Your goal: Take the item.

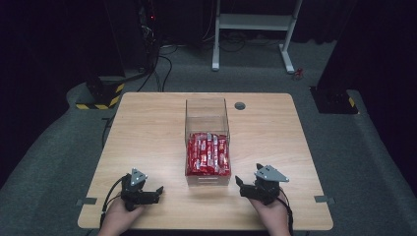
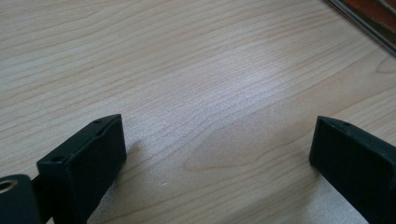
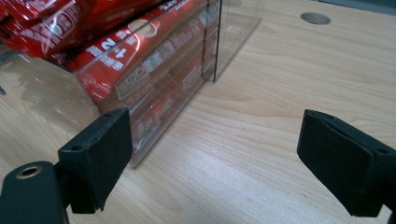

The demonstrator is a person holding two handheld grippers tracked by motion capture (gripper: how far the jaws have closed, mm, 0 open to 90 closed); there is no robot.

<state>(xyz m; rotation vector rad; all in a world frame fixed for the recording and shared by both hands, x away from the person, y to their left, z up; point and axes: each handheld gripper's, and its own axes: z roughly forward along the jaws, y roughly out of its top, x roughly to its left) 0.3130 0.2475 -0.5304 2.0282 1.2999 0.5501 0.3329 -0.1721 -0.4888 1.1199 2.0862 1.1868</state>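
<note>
Both hands are rested at the near edge of the bench point(image 1: 147, 113), left claw point(image 1: 156, 191) and right claw point(image 1: 239, 182) spread wide, nothing gripped. Between them stands a clear box point(image 1: 207, 110), red packets point(image 1: 208, 154) inside: probably light, crinkly, slippery, best pinched mid-length.

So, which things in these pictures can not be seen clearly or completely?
- Red packets: the number of layers in the clear box is hidden by the top packets in the high view.
- Packet print: blurred and cut by the top edge, right gripper view.
- Box corner: cut off by the edge, left gripper view.
- Person's hands: cut by the bottom edge, high view.
- Both claws, left and right, stand open.
</note>
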